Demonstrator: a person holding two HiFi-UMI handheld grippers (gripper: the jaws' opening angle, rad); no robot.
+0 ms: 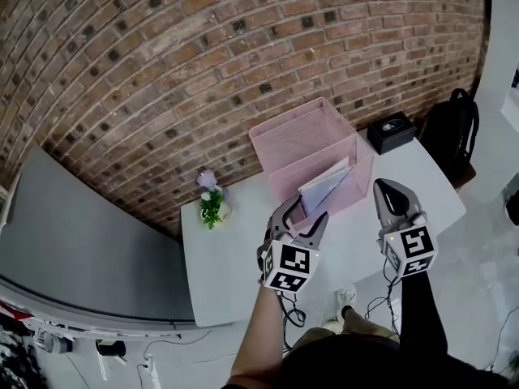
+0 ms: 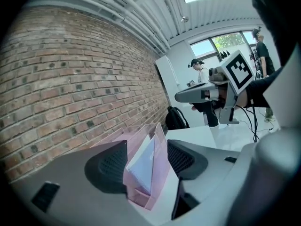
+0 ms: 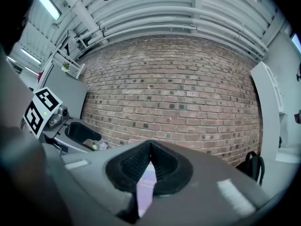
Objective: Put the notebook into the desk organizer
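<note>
A pink mesh desk organizer (image 1: pixel 300 140) stands on the white table (image 1: pixel 235 258) against the brick wall. A white notebook (image 1: pixel 326 186) leans tilted inside its front part. My left gripper (image 1: pixel 304 215) hovers just in front of the organizer, open, with nothing pressed between its pads. In the left gripper view the organizer (image 2: pixel 162 149) and the notebook (image 2: pixel 141 168) show between the wide jaws of the left gripper (image 2: pixel 146 161). My right gripper (image 1: pixel 383 186) hangs to the organizer's right, shut and empty. In the right gripper view, the right gripper (image 3: pixel 150 147) has its tips touching.
A small potted plant (image 1: pixel 212 205) sits at the table's left, near the wall. A black box (image 1: pixel 392 130) rests on the far right corner, and a black backpack (image 1: pixel 450 132) stands on the floor beyond it. A person (image 2: pixel 197 69) stands far off by a window.
</note>
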